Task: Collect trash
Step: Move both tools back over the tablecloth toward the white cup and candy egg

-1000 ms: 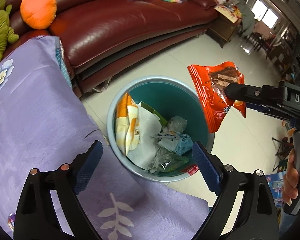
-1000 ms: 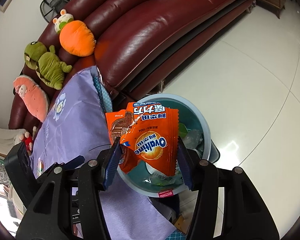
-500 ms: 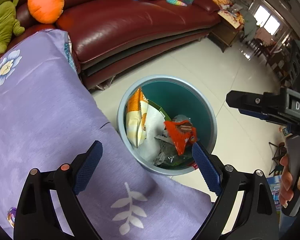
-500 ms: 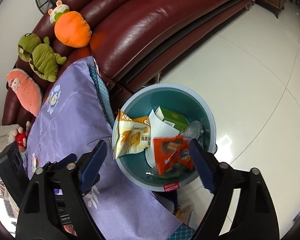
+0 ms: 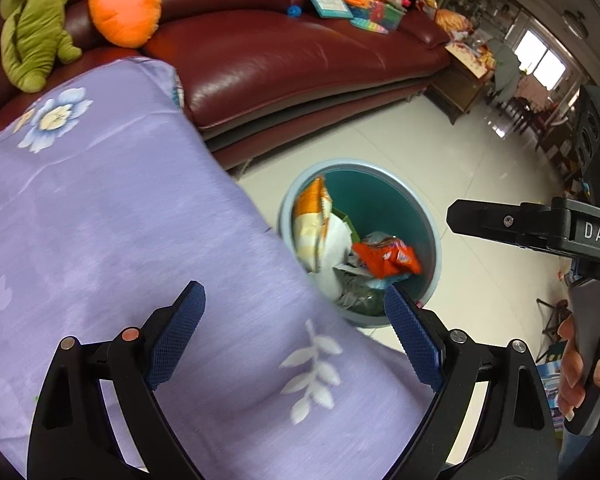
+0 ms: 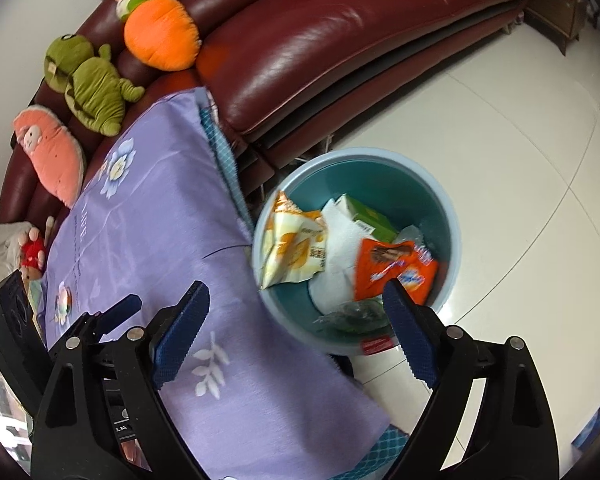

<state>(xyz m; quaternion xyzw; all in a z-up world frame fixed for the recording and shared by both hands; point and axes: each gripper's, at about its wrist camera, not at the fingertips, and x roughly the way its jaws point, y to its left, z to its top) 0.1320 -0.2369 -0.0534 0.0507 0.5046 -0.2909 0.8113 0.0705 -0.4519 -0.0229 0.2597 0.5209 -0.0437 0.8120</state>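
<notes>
the orange wrapper [image 6: 394, 270] lay inside the teal bin [image 6: 440, 200] among other trash. above the bin, the right tongs [image 6: 296, 332] were opening, empty; left tongs [image 5: 296, 332] gaped empty beside it.

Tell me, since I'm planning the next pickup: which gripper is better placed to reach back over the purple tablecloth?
Probably left. The left gripper hangs open, empty, over the purple tablecloth; the right gripper, jaws opening with nothing between them, sits nearer the bin.
</notes>
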